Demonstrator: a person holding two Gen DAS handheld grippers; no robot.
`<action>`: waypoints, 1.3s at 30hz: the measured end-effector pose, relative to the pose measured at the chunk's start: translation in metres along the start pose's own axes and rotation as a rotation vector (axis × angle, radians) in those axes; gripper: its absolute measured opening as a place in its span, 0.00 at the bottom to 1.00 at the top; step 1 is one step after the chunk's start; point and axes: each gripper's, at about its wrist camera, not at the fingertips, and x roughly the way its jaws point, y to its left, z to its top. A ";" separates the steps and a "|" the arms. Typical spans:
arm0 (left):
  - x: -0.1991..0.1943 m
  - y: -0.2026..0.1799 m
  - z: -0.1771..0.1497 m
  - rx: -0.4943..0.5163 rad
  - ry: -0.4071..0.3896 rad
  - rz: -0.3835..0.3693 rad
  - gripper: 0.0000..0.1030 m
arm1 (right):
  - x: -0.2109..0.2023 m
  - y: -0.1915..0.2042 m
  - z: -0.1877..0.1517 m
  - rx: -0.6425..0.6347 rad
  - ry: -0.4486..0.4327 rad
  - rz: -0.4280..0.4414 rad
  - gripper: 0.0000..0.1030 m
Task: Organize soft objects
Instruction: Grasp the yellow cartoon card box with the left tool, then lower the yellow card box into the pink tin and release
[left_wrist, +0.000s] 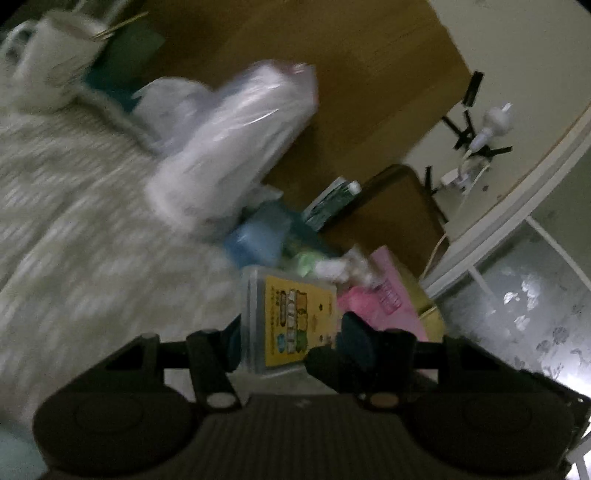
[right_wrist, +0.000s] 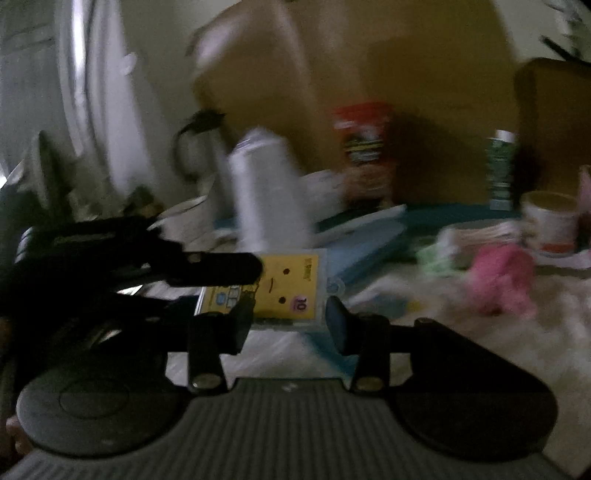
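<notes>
A yellow pack in clear wrap (left_wrist: 291, 317) lies on the pale knitted bed cover (left_wrist: 74, 221). My left gripper (left_wrist: 291, 341) has its two pads against the pack's long sides, shut on it. In the right wrist view the same pack (right_wrist: 291, 288) lies just ahead of my right gripper (right_wrist: 288, 325), which stands open with nothing pinched. The left gripper's upper finger (right_wrist: 221, 269) reaches in from the left across the pack. A pink soft item (right_wrist: 498, 280) and a pale green cloth (right_wrist: 432, 258) lie to the right. Both views are blurred.
A white plastic-wrapped bundle (left_wrist: 236, 140) stands behind the pack, seen too in the right view (right_wrist: 266, 192). A brown cardboard box (left_wrist: 332, 74) backs the scene. A red snack bag (right_wrist: 365, 147), a green tube (right_wrist: 500, 170) and a cup (right_wrist: 550, 218) stand at the right.
</notes>
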 end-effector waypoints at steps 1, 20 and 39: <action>-0.004 0.005 -0.005 -0.012 0.012 0.009 0.52 | 0.002 0.008 -0.004 -0.021 0.012 0.012 0.45; -0.040 0.008 -0.011 0.068 -0.050 0.238 0.87 | 0.020 0.044 -0.033 -0.236 0.149 0.043 0.76; 0.058 -0.073 -0.056 0.281 0.252 0.105 0.65 | -0.043 -0.003 -0.055 -0.299 0.180 -0.057 0.65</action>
